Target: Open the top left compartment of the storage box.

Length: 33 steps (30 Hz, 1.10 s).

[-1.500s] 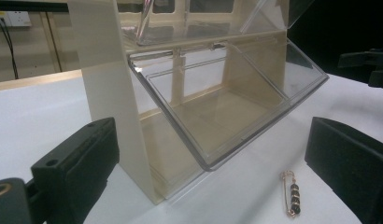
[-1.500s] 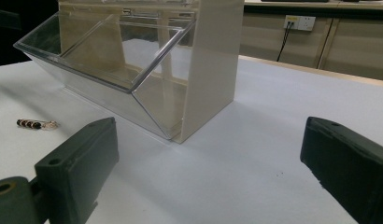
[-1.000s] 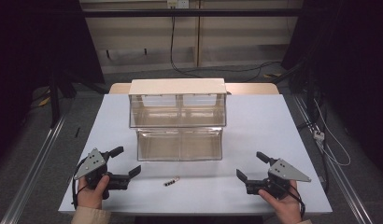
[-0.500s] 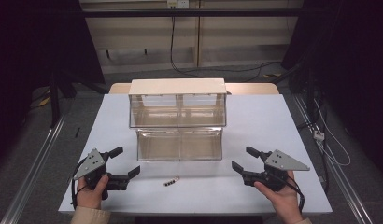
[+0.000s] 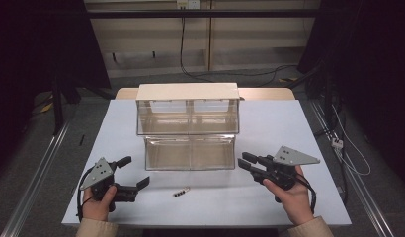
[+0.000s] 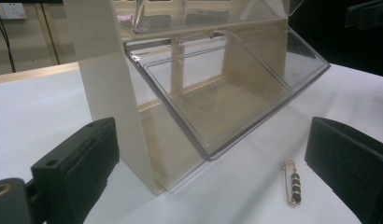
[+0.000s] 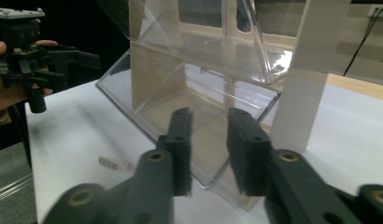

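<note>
I kept my left gripper point(image 5: 134, 173) on the near side of the clear bin cabinet point(image 5: 188, 128), off its left front corner, with the jaws spread wide. That spacing was deliberate, I judge: the small beaded pin point(image 5: 181, 192) lay flat on the white table point(image 5: 299, 123) just in front of the cabinet's lower bin point(image 6: 236, 102), and a wide opening would let me come down around so thin a thing. In the left gripper view the pin point(image 6: 291, 183) sat between my two pads, closer to the right one, touching neither.

My right gripper point(image 5: 246, 163) hovered off the cabinet's right front corner, jaws narrowed to a small gap and holding nothing, pointed at the tilted-out lower bin point(image 7: 189, 112), probably to steady or move it.

The pin's clasp was too small to make out, and in the right gripper view the pin point(image 7: 114, 164) was a blur. The clear walls made the bins' contents hard to judge; they looked empty.
</note>
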{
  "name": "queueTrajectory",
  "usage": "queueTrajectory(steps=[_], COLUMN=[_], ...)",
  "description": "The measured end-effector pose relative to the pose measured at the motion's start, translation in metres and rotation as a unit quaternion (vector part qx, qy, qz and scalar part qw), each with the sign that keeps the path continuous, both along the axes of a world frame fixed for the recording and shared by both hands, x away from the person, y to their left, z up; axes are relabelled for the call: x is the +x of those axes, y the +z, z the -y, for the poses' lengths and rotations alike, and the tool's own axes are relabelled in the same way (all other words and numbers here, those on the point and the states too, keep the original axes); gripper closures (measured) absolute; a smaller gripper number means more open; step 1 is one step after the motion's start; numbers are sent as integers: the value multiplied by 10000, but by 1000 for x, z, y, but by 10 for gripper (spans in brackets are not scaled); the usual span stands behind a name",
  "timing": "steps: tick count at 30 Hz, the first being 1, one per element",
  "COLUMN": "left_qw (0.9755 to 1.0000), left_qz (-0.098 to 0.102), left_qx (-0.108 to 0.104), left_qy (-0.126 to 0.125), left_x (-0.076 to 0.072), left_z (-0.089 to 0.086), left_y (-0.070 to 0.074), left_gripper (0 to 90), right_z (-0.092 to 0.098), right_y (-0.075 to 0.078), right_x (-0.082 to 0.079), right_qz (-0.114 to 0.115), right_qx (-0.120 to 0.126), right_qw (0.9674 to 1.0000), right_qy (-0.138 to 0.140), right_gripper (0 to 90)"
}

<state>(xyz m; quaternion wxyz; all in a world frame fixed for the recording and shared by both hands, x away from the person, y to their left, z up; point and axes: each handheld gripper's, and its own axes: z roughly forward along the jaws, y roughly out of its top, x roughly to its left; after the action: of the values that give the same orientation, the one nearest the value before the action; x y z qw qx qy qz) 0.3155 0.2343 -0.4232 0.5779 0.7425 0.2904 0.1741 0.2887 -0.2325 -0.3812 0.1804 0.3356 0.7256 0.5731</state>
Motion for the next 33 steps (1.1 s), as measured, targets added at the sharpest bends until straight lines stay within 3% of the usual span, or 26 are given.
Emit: queueTrajectory(steps=[9,33], left_qw=[10000,9999], left_qz=[-9,-97], left_qx=[11,-5], left_qy=[-10,-98], left_x=[1,1], left_z=[-1,1], left_y=[0,-1], left_gripper=[28,28], right_z=[-6,-20], right_y=[14,37], right_x=[11,33], right_qz=[-141,-198], right_qx=[113,-17], right_qw=[9997,9992], right_qy=[185,339], right_gripper=[898,900])
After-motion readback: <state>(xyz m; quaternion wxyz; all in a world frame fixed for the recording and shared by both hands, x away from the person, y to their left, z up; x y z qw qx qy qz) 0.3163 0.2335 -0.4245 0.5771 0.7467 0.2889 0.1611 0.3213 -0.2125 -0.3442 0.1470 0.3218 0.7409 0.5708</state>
